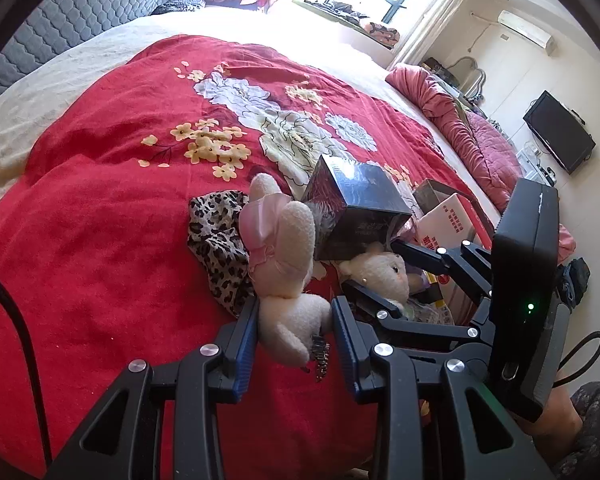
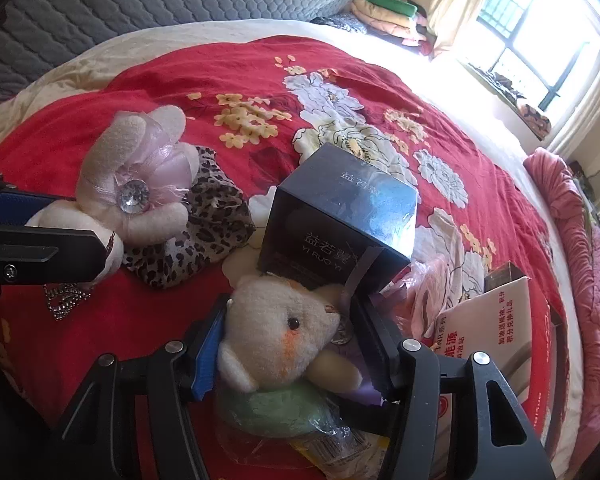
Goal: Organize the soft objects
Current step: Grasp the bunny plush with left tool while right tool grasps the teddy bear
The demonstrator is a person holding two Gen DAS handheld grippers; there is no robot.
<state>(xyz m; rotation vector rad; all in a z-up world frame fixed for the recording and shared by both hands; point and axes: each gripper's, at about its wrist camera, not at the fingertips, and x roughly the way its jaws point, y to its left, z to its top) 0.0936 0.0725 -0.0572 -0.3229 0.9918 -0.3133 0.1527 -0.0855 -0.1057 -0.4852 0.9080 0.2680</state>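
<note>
A cream plush rabbit with a pink bow (image 1: 284,248) lies on the red floral bedspread (image 1: 120,200). My left gripper (image 1: 296,320) is shut on the rabbit's lower body. The rabbit also shows in the right wrist view (image 2: 140,184), with a gem on its bow. A cream teddy bear (image 2: 280,340) lies in front of a dark box (image 2: 340,216). My right gripper (image 2: 292,344) is shut on the bear's head. The bear also shows in the left wrist view (image 1: 380,272). A leopard-print cloth (image 2: 204,224) lies under the rabbit.
A white carton with red print (image 2: 488,328) stands at the right. A green plastic-wrapped item (image 2: 276,412) lies under the bear. A rolled pink quilt (image 2: 580,240) runs along the bed's right edge. A grey padded headboard (image 2: 140,8) stands behind.
</note>
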